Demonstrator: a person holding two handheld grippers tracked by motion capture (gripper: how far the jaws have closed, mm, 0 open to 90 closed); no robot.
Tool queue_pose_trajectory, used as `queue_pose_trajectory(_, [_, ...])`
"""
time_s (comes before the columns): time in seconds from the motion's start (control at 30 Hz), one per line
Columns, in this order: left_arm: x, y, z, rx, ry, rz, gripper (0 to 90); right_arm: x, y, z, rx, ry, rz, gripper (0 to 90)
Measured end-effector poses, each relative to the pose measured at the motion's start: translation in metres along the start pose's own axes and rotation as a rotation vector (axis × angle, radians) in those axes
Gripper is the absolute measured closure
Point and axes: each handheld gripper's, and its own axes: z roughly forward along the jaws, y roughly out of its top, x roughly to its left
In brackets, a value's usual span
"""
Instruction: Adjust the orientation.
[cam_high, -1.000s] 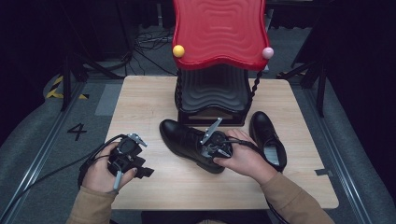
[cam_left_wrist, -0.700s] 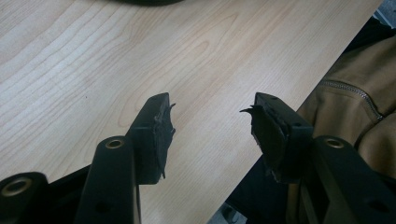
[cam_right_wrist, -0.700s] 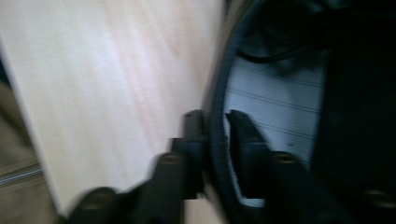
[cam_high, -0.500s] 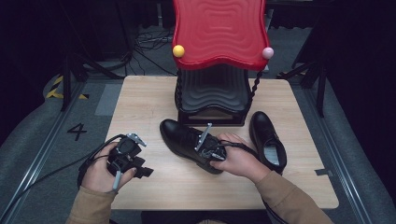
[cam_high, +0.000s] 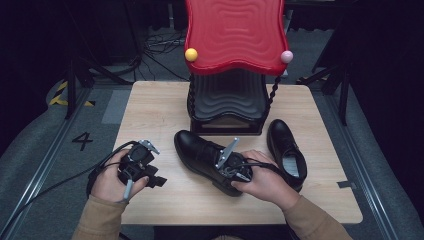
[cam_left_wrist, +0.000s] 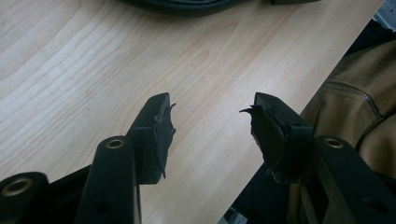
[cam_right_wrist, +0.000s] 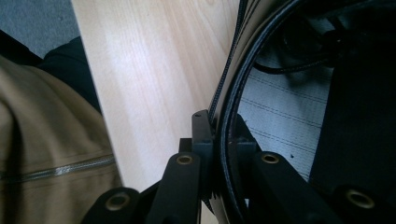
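Two black leather shoes lie on the wooden table (cam_high: 160, 115). The nearer shoe (cam_high: 202, 157) lies at the centre with its toe to the far left; the other shoe (cam_high: 286, 150) lies to its right. My right gripper (cam_high: 233, 169) sits at the nearer shoe's heel. In the right gripper view this gripper (cam_right_wrist: 219, 128) is shut on the shoe's rim (cam_right_wrist: 233, 79), one jaw outside and one inside above the pale insole (cam_right_wrist: 285, 126). My left gripper (cam_high: 151, 176) hovers over the front left of the table, open (cam_left_wrist: 210, 116) and holding nothing.
A black stand with a wavy red top (cam_high: 235, 35) rises at the back centre, with a yellow ball (cam_high: 191, 54) and a pink ball (cam_high: 286, 56) at its corners. Tan sleeves (cam_left_wrist: 355, 93) reach in over the table's front edge. Dark floor and cables surround the table.
My right hand and gripper have shifted slightly toward the front edge at the shoe's heel. The left gripper has stayed where it was, still open.
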Motion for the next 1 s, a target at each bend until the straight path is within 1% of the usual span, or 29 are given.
queue_pose_trajectory(0.03, [0.000,0.000,0.000,0.000,0.000,0.000,48.2,0.000,0.000,0.000,0.000,0.000,0.000,85.5])
queue_pose_trajectory(0.07, [0.000,0.003,0.001,0.004,0.000,0.011,48.2,0.002,-0.004,-0.003,-0.005,-0.009,0.012,85.3])
queue_pose_trajectory(0.1, [-0.001,0.004,0.001,0.005,-0.004,0.009,48.1,0.004,-0.010,-0.007,-0.020,-0.018,0.027,84.9])
queue_pose_trajectory(0.13, [-0.001,0.007,0.002,0.005,-0.004,0.018,48.1,0.005,-0.015,-0.010,-0.027,-0.024,0.036,84.6])
queue_pose_trajectory(0.17, [-0.001,0.008,0.002,0.003,-0.005,0.023,48.1,0.006,-0.022,-0.013,-0.028,-0.032,0.062,84.6])
queue_pose_trajectory(0.23, [-0.002,0.012,0.003,0.002,-0.009,0.030,48.0,0.006,-0.029,-0.017,-0.015,-0.047,0.082,84.2])
queue_pose_trajectory(0.33, [-0.002,0.017,0.004,0.005,-0.011,0.047,48.0,0.006,-0.039,-0.023,-0.006,-0.059,0.134,83.6])
queue_pose_trajectory(0.4, [-0.003,0.019,0.005,0.008,-0.017,0.046,48.1,0.003,-0.045,-0.025,0.002,-0.083,0.170,83.2])
queue_pose_trajectory(0.47, [-0.002,0.022,0.007,0.010,-0.018,0.060,48.1,0.001,-0.048,-0.025,0.005,-0.108,0.206,83.0])
queue_pose_trajectory(0.53, [-0.002,0.024,0.008,0.012,-0.020,0.064,48.1,-0.001,-0.051,-0.024,0.012,-0.133,0.236,82.6])
queue_pose_trajectory(0.57, [-0.002,0.025,0.008,0.014,-0.021,0.069,48.0,-0.002,-0.052,-0.023,0.018,-0.145,0.260,82.2])
queue_pose_trajectory(0.63, [-0.003,0.026,0.009,0.014,-0.022,0.066,48.1,-0.002,-0.053,-0.020,0.027,-0.154,0.284,81.7])
queue_pose_trajectory(0.67, [-0.003,0.026,0.009,0.015,-0.023,0.066,48.1,-0.001,-0.053,-0.017,0.029,-0.157,0.287,81.8])
queue_pose_trajectory(0.73, [-0.002,0.026,0.009,0.014,-0.024,0.070,48.0,0.001,-0.053,-0.016,0.026,-0.158,0.295,81.5])
queue_pose_trajectory(0.77, [-0.003,0.026,0.009,0.012,-0.024,0.067,48.0,0.003,-0.050,-0.012,0.010,-0.155,0.305,80.7])
queue_pose_trajectory(0.8, [-0.003,0.026,0.009,0.012,-0.024,0.067,48.0,0.003,-0.050,-0.012,0.010,-0.155,0.305,80.7])
queue_pose_trajectory(0.83, [-0.003,0.026,0.009,0.009,-0.023,0.067,48.0,0.004,-0.049,-0.011,0.002,-0.144,0.312,80.2])
queue_pose_trajectory(0.9, [-0.002,0.026,0.008,0.009,-0.023,0.066,48.0,0.007,-0.048,-0.007,0.002,-0.095,0.309,79.3])
queue_pose_trajectory(0.97, [-0.003,0.026,0.008,0.008,-0.023,0.066,48.0,0.010,-0.046,-0.006,-0.027,-0.036,0.314,75.9])
queue_pose_trajectory(1.0, [-0.002,0.027,0.008,0.008,-0.024,0.071,47.9,0.013,-0.045,-0.007,-0.024,-0.060,0.307,74.7])
